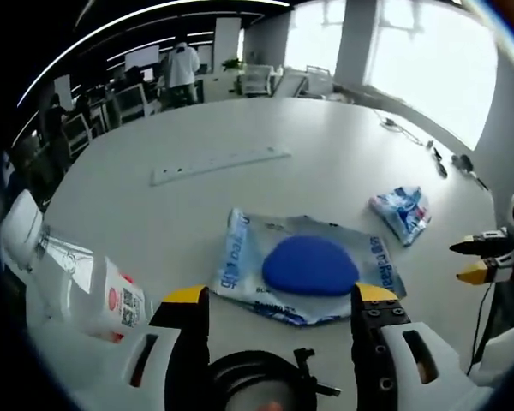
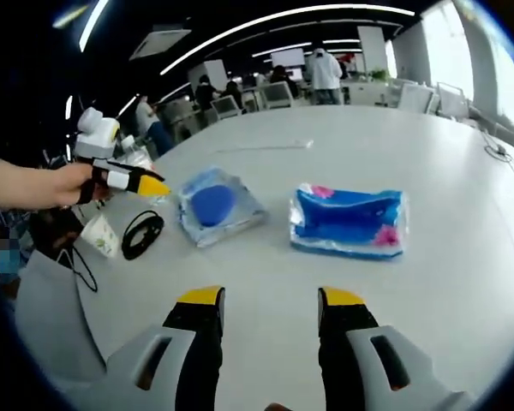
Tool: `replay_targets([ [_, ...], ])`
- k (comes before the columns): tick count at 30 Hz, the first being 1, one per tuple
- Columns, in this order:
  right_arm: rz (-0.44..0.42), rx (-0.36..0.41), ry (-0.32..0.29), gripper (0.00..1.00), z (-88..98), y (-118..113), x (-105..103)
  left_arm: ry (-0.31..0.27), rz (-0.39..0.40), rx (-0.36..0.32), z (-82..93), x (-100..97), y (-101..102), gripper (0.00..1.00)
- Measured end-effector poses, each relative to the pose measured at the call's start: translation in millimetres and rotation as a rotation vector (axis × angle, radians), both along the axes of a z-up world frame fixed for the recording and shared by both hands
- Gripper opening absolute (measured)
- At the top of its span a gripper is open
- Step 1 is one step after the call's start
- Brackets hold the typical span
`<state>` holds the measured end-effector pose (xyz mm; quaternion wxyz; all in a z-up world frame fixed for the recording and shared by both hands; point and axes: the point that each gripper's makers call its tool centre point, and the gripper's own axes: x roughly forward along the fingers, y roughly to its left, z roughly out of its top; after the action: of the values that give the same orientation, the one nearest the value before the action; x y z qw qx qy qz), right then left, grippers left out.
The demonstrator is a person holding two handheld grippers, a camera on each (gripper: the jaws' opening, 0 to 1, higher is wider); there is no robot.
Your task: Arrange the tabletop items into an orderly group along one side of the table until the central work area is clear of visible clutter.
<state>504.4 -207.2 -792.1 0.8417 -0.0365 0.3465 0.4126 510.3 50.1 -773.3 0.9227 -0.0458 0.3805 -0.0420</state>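
Two hand-held grippers are over a big round white counter (image 1: 343, 163), and both are spread wide with nothing between the jaws. In the left gripper view, the left hand-held gripper (image 1: 281, 295) hangs just short of a clear packet with a blue round pad (image 1: 310, 265) inside it, lying flat near the counter's edge. A plastic bottle with a white cap (image 1: 64, 272) lies on its side off to the left of that, and a coiled black cable (image 1: 257, 377) sits right under the jaws. Further out there's a small crumpled blue-and-white wrapper (image 1: 403, 210), and well beyond the packet a long white ruler-like strip (image 1: 218, 163).

In the right gripper view, the right hand-held gripper (image 2: 270, 300) hovers above bare counter, with a blue packet with pink bits (image 2: 349, 221) ahead of it and a little to the right. The blue pad packet is beside that on the left, not touching. You can also see the left hand-held gripper held in a hand (image 2: 38, 184) at the far left, above the cable loop. People stand at desks way in the background.
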Motion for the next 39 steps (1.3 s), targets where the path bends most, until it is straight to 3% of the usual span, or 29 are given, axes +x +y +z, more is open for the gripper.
replay_targets([
  [8, 0.050, 0.001, -0.021, 0.41, 3.0, 19, -4, 0.028, 0.005, 0.015, -7.2, 10.8, 11, 0.61],
  [13, 0.043, 0.044, 0.006, 0.40, 3.3, 34, -7, 0.041, 0.019, 0.003, -12.1, 16.6, 13, 0.61],
  [17, 0.067, 0.053, 0.022, 0.40, -0.2, 45, -14, 0.040, 0.028, -0.017, -13.5, 22.3, 12, 0.62],
  [19, 0.077, 0.055, 0.030, 0.40, -1.7, 50, -17, 0.003, 0.070, -0.077, -9.9, 29.7, 10, 0.64],
  [39, 0.081, 0.131, 0.112, 0.37, -8.3, 87, -23, 0.098, 0.060, -0.057, -41.2, 35.2, 23, 0.61],
])
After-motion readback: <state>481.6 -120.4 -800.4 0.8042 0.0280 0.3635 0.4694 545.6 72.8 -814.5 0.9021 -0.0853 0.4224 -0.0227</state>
